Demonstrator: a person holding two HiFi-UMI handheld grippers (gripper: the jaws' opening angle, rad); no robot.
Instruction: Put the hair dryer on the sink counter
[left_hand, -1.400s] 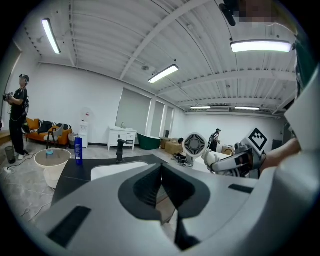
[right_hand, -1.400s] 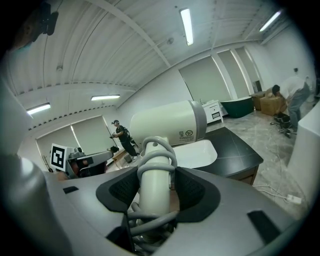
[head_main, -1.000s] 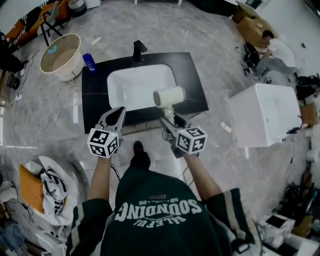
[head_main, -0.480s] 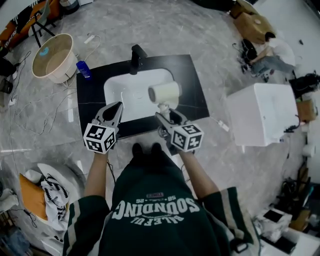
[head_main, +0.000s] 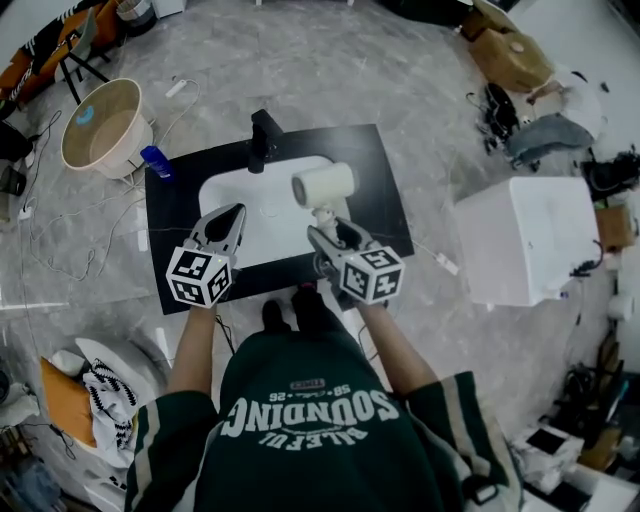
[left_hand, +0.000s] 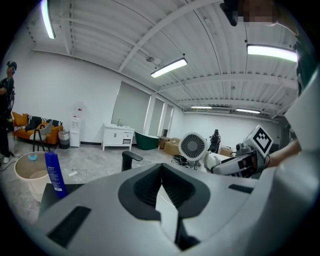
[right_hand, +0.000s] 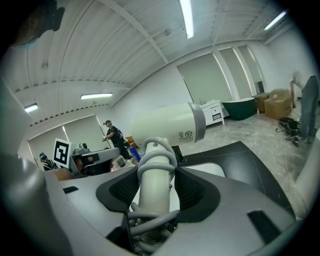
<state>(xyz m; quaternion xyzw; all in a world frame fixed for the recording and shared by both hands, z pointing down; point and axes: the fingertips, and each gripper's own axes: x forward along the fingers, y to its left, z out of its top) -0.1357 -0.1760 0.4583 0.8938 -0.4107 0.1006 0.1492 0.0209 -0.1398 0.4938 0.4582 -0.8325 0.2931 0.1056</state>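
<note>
I'm clamping my right hand-held gripper (head_main: 323, 236) on the hair dryer (head_main: 322, 186) by its handle so it's standing upright over the bench (head_main: 385, 205), frame centre; my left hand-held gripper (head_main: 232, 216) is idling, jaws seemingly together.

black rectangular sink surface (head_main: 378, 190) has bare strips left and right of the white basin (head_main: 262, 205). back edge is blocked by the black faucet (head_main: 262, 138), and a blue bottle (head_main: 156, 161) stands at the far left corner.
</note>
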